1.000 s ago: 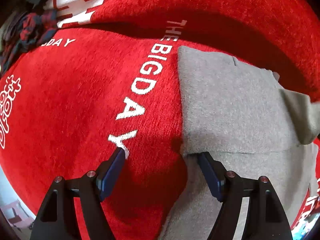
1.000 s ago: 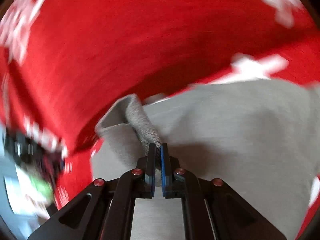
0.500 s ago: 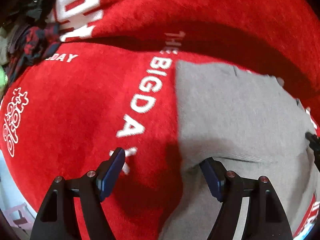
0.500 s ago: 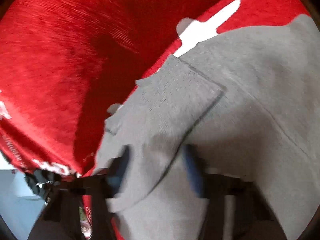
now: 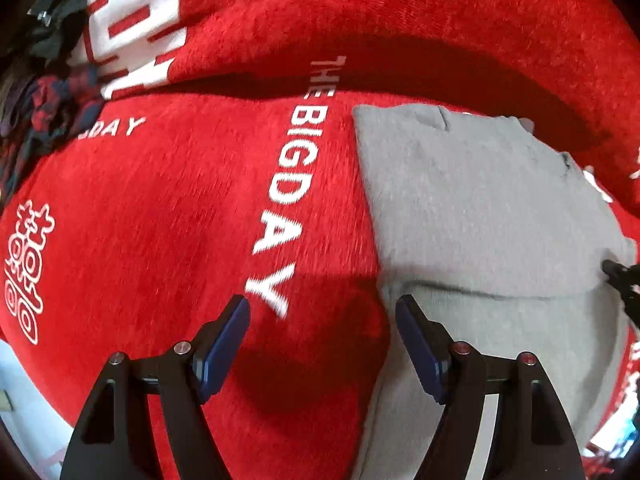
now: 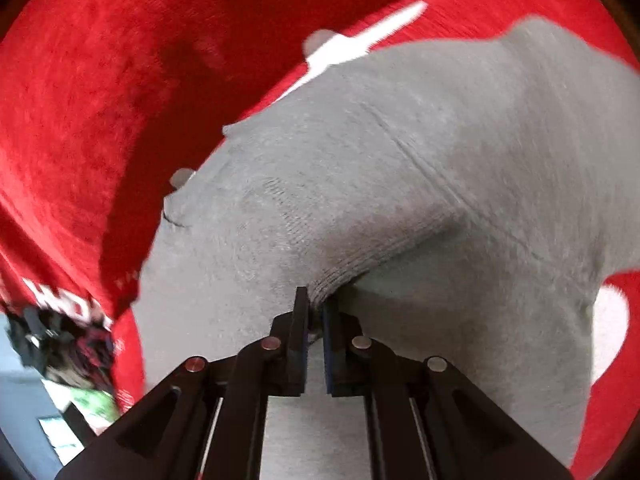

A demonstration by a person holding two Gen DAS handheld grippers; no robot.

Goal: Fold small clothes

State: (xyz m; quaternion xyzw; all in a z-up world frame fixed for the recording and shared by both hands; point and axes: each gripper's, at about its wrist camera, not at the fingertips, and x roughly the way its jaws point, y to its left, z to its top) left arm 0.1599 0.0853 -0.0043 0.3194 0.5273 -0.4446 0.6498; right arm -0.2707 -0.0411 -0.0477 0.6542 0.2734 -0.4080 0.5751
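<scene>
The left gripper hangs with jaws spread wide over the grey garment's left edge; the right gripper, jaws opening, pinches its ribbed hem.

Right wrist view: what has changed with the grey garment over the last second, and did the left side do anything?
The right tool carried the ribbed edge of the grey garment across and laid that flap over the rest, closing the fold. Its jaws are now opening, the edge still between them. The left tool stayed wide open above the red blanket, holding nothing; the garment's left edge kept its place.
</scene>
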